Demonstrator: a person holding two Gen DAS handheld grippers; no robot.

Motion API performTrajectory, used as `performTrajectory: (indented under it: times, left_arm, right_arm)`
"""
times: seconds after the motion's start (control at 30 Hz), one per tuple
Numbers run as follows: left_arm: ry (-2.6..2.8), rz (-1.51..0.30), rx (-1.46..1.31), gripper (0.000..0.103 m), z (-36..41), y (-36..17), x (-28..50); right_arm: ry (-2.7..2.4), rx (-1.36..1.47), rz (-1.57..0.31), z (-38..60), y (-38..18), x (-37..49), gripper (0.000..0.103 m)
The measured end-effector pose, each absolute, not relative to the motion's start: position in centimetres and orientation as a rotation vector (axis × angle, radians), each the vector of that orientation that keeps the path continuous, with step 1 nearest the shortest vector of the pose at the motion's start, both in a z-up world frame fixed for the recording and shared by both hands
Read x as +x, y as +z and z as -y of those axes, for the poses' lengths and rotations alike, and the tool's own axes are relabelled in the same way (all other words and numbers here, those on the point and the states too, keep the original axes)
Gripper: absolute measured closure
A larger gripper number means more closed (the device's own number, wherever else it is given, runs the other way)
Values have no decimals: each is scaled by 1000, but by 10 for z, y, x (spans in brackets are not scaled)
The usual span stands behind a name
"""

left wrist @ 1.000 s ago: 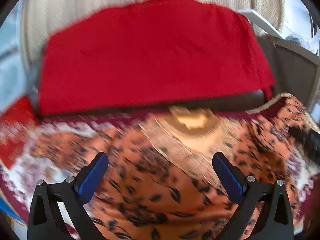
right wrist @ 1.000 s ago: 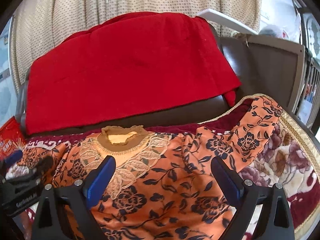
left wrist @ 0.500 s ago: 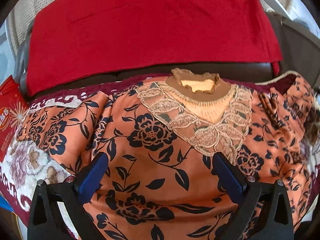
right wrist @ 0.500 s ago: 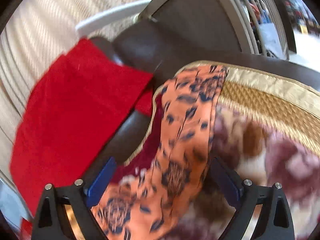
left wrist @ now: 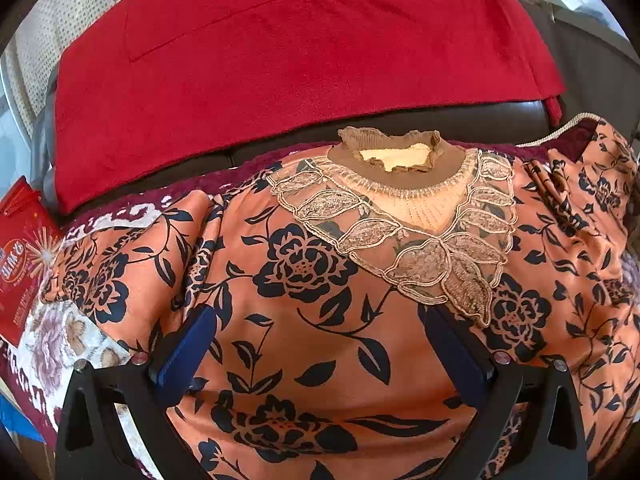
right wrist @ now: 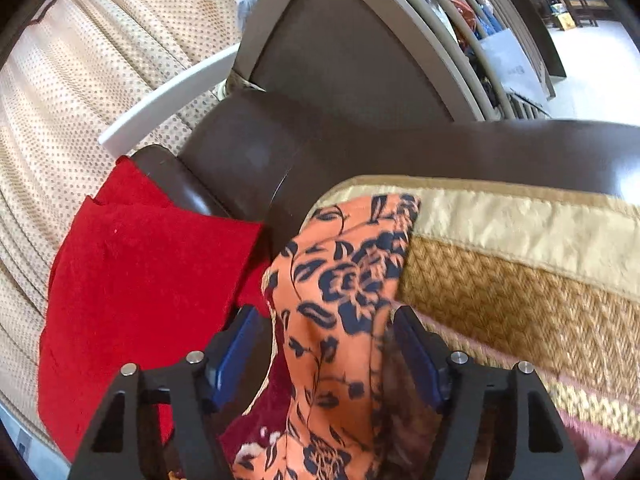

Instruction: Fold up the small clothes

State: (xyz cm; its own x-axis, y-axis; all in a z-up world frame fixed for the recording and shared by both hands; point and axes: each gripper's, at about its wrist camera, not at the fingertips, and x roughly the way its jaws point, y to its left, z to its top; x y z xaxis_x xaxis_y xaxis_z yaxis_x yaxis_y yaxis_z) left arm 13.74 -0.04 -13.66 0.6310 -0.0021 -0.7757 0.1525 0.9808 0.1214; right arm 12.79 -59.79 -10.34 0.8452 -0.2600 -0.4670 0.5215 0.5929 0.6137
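While the blouse (left wrist: 328, 320) lies spread flat on a floral blanket (left wrist: 60, 344) on a sofa (left wrist: 460, 124), the left hand-held gripper (left wrist: 320, 356) hovers over its chest with jaws wide and nothing between the pads. The collar (left wrist: 394, 156) sits ahead of this gripper and a little to its right, with the lace yoke (left wrist: 404, 224) fanning down from it almost to the right finger. One sleeve runs out past the left finger, the other past the right. A red cloth (left wrist: 288, 56) hangs over the sofa back beyond the collar, and a red packet (left wrist: 20, 256) shows at the far left edge.

The right hand-held gripper (right wrist: 326, 356) stands over the end of a sleeve (right wrist: 340, 300), which rises between its blue pads; the jaws are closing, yet a gap still shows on each side, so the pads do not press the fabric. A gold blanket border (right wrist: 520, 272) lies to its right, the red cloth (right wrist: 140, 292) to its left.

The blouse hem is hidden below the left gripper's body, and the sleeve in the right view is blurred, its cuff hard to make out.
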Motion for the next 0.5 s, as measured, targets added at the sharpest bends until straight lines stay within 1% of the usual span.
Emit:
performTrajectory:
  times: [0.03, 0.17, 0.2, 0.23, 0.27, 0.4, 0.43, 0.47, 0.5]
  left_arm:
    - [-83, -880, 193, 0, 1, -138, 137]
    - [-66, -877, 223, 0, 1, -142, 138]
    - [-62, -879, 230, 0, 0, -144, 138]
    - [-59, -880, 234, 0, -1, -145, 139]
    - [-55, -881, 238, 0, -1, -146, 139]
    - [-46, -885, 248, 0, -3, -150, 142]
    - [-47, -885, 244, 0, -3, -149, 142]
    - [-48, -884, 239, 0, -3, -149, 142]
    - [-51, -882, 230, 0, -4, -147, 142]
  right_arm:
    - [-479, 828, -350, 604, -102, 131, 34]
    - [-537, 853, -412, 616, -111, 138, 37]
    - [-544, 862, -421, 621, -114, 140, 39]
    - [-544, 868, -422, 626, -117, 142, 44]
    - [-531, 877, -410, 630, -118, 143, 46]
    - [-502, 837, -408, 627, -118, 152, 73]
    - [-486, 817, -384, 624, -115, 153, 85]
    - [-472, 811, -368, 620, -113, 153, 91]
    - [-463, 804, -353, 616, -110, 152, 94]
